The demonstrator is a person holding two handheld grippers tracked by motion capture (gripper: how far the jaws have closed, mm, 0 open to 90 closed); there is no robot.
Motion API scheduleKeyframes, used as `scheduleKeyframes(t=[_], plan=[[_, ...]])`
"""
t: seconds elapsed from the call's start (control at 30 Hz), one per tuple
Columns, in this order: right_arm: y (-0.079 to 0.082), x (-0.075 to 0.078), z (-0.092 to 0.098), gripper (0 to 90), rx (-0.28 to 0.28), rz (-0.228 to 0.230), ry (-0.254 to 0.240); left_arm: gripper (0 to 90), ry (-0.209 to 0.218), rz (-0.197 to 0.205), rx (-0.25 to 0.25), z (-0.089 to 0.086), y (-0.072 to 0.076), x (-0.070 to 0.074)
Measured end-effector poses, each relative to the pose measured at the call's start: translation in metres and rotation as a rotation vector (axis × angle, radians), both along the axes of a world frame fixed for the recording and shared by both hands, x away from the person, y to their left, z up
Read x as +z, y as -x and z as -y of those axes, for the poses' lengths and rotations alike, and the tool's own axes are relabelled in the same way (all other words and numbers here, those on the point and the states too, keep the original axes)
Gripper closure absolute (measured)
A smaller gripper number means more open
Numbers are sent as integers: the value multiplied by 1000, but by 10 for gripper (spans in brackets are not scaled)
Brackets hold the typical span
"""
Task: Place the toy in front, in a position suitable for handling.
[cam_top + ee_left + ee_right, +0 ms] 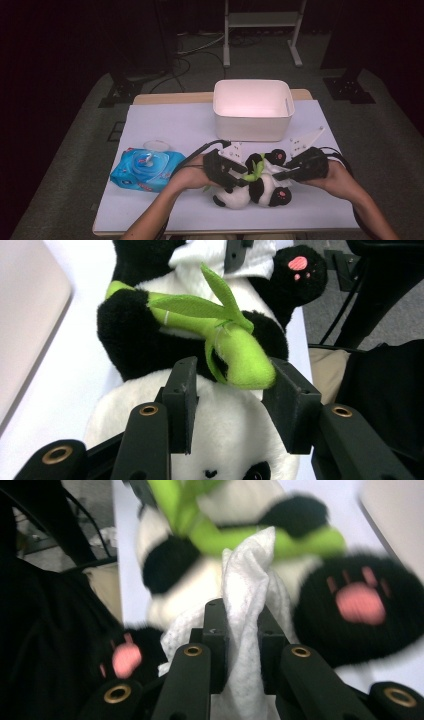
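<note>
White table (165, 125), frame centre: right gripper (243, 630) pinches a wipe (247, 595) against the panda (257, 187); left gripper (235, 400) gapes around its bamboo (235, 347).

I see the table (165, 125) lit from above, surroundings beyond it black. Bin (253, 109) interior glares pinkish-white. Right gripper view motion-blurred around the panda (250, 545); left gripper view sharp.
</note>
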State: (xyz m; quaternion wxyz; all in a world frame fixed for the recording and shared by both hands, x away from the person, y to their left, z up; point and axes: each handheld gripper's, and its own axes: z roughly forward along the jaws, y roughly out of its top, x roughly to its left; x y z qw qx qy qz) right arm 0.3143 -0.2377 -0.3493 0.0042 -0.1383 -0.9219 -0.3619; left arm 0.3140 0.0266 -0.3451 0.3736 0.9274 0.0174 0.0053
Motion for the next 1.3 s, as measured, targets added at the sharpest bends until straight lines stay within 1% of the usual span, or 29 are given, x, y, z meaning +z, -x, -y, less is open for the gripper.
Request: scheduleKeyframes(t=[0.1,0.17,0.2,0.23,0.3,0.37,0.47,0.57,0.6,0.67,0.7,0.77,0.8,0.87,0.9,0.93,1.0,1.03,1.07,1.1,1.2,1.27,1.3], plan=[[1,-1,-10,799,21,7,-3,573,-3,0,0,1,1,0],[1,-3,-7,798,15,-1,-16,570,9,-14,5,1,2,0],[1,-5,-2,799,7,-5,-28,560,13,-19,8,1,2,1],[2,-7,2,799,0,-8,-27,551,17,-25,8,1,2,1],[4,-10,11,800,-25,-13,-16,538,22,-22,8,-1,4,2],[6,-13,24,799,-61,-19,9,529,29,-17,9,-3,5,3],[9,-22,44,799,-117,-46,42,511,53,-24,21,-6,5,5],[12,-32,61,798,-157,-62,53,498,63,-22,27,-9,4,8],[13,-36,67,797,-172,-66,54,490,62,-18,26,-9,4,9],[15,-44,82,797,-207,-82,37,490,63,-17,21,-10,4,10],[16,-48,88,797,-231,-81,41,486,64,-15,25,-11,4,10],[17,-54,99,795,-255,-96,26,474,70,-14,34,-13,4,10],[18,-56,104,787,-272,-96,21,463,73,-6,46,-14,4,10],[21,-59,114,754,-305,-92,16,450,74,-2,51,-16,4,11],[22,-62,119,751,-321,-92,15,449,78,0,54,-17,4,11],[23,-65,125,739,-338,-98,24,447,80,1,57,-18,4,11],[25,-69,131,706,-361,-96,33,437,84,11,60,-19,5,11],[26,-70,133,690,-367,-105,31,427,87,11,64,-20,4,12],[27,-71,135,665,-376,-101,36,419,88,11,69,-20,4,12],[28,-72,137,659,-384,-96,37,417,89,9,70,-21,4,12],[30,-71,142,628,-398,-95,26,396,85,12,78,-23,5,12],[30,-69,144,623,-398,-98,11,388,91,11,85,-25,5,13],[31,-68,144,610,-402,-92,14,386,93,10,86,-26,5,13]])
